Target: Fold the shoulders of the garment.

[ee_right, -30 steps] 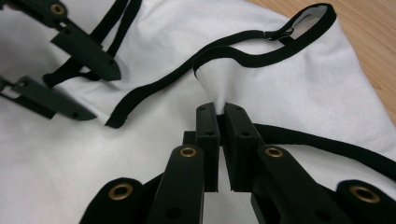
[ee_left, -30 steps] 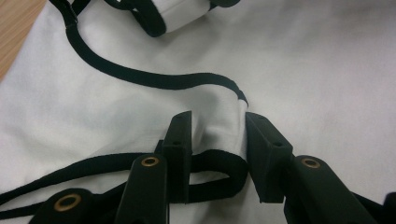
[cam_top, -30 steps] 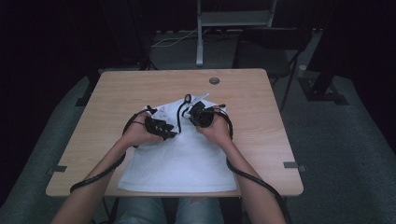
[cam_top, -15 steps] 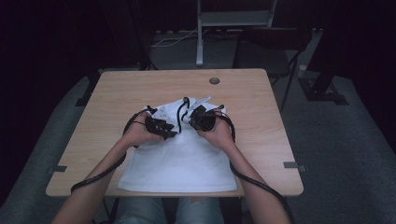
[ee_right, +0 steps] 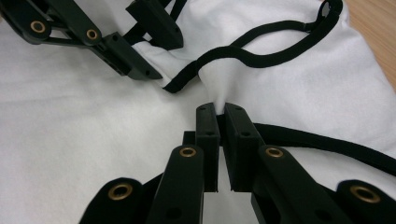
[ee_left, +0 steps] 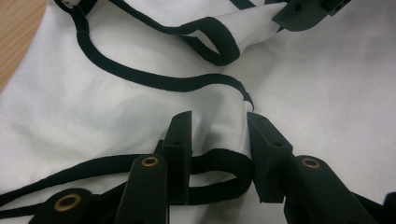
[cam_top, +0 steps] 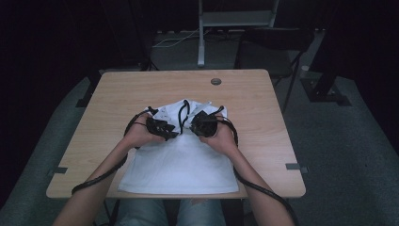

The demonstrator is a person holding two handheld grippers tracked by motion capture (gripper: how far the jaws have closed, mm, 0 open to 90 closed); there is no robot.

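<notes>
A white garment (cam_top: 181,155) with black trim (ee_left: 154,79) lies spread across the near half of a wooden counter (cam_top: 263,113), its trimmed upper edge bunched between a person's two hands. The right tongs (ee_right: 220,112) are pressed together on a small peak of the white cloth just beside the black band, pinching it up off the layer beneath. The left tongs (ee_left: 218,133) stand partly spread, straddling a fold of cloth and a loop of the black trim; their pads do not appear to press on it. In the high view the left tongs (cam_top: 162,128) and right tongs (cam_top: 200,120) sit close together over the garment's far end, near its middle.

The fabric looks thin, light and limp: it should crease and slide over itself rather than hold a shape, and a pinch may catch one layer or several. The stitched black edging seems the firmer place to take hold, since it is thicker and less likely to slip from the pads than the plain white cloth.
</notes>
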